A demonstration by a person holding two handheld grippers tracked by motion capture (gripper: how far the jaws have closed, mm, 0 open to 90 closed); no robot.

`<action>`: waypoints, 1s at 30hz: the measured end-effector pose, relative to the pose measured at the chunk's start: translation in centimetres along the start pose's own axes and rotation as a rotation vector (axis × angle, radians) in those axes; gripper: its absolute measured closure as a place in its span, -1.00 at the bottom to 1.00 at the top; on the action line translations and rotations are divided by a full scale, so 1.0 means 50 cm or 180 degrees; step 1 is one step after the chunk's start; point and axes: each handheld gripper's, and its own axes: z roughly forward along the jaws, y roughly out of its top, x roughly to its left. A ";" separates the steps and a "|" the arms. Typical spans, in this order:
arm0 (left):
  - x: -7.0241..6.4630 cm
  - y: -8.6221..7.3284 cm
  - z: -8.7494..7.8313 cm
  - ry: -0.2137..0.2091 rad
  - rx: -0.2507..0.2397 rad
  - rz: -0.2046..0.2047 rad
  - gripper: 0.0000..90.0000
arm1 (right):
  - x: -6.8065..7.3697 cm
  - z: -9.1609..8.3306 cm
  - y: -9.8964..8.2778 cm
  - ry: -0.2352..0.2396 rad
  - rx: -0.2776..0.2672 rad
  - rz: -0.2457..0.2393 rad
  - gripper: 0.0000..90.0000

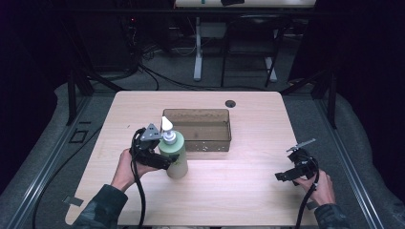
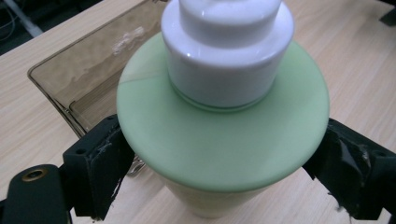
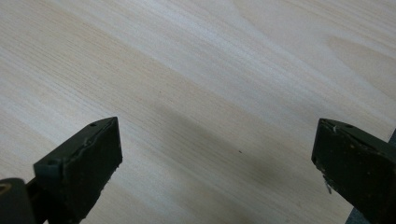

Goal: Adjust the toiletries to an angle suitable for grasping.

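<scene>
So the thing in play looks like the green pump bottle (image 1: 175, 156) with its white pump top (image 1: 166, 128) — it's standing upright on the wooden table (image 1: 239, 186), and the left gripper (image 1: 165, 162) has it from the side. In the left gripper view both black jaws sit against the body just under the bottle's wide shoulder (image 2: 224, 140), one on each side, so I'd call that clamped on the bottle rather than just hovering around it. Whether the base is lifted or on the wood, I can't tell.

Just beyond the bottle from that gripper sits a brown see-through bin (image 1: 197, 129), near enough that its front wall is almost touching the bottle.

The right gripper (image 1: 292, 172) is well apart, off to the right over bare table, jaws spread wide with nothing between them.

My guess is the bottle is headed into the bin. If so: keep it upright, lift straight until the base clears the bin wall, and don't squeeze harder — that tapered body could slip down through the jaws, though the shoulder should catch it.
</scene>
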 end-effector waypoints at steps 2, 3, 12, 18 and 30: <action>-0.001 -0.001 -0.002 0.0020 -0.0031 -0.0055 -0.77 | -0.001 0.002 0.000 -0.0008 0.0005 -0.0019 -0.97; -0.006 -0.001 -0.007 0.0078 -0.0079 -0.0176 -0.85 | 0.000 0.001 -0.001 -0.0014 0.0006 -0.0020 -0.97; -0.035 0.016 -0.002 0.0386 -0.0102 -0.0283 -0.80 | 0.001 0.000 0.000 -0.0003 -0.0011 -0.0026 -0.97; -0.030 0.015 -0.002 0.0341 -0.0111 -0.0277 -0.75 | 0.001 -0.003 -0.001 -0.0007 -0.0011 0.0001 -0.97; 0.022 0.027 -0.002 -0.0174 0.0034 0.0106 -0.74 | 0.003 0.000 0.000 -0.0003 0.0000 -0.0032 -0.96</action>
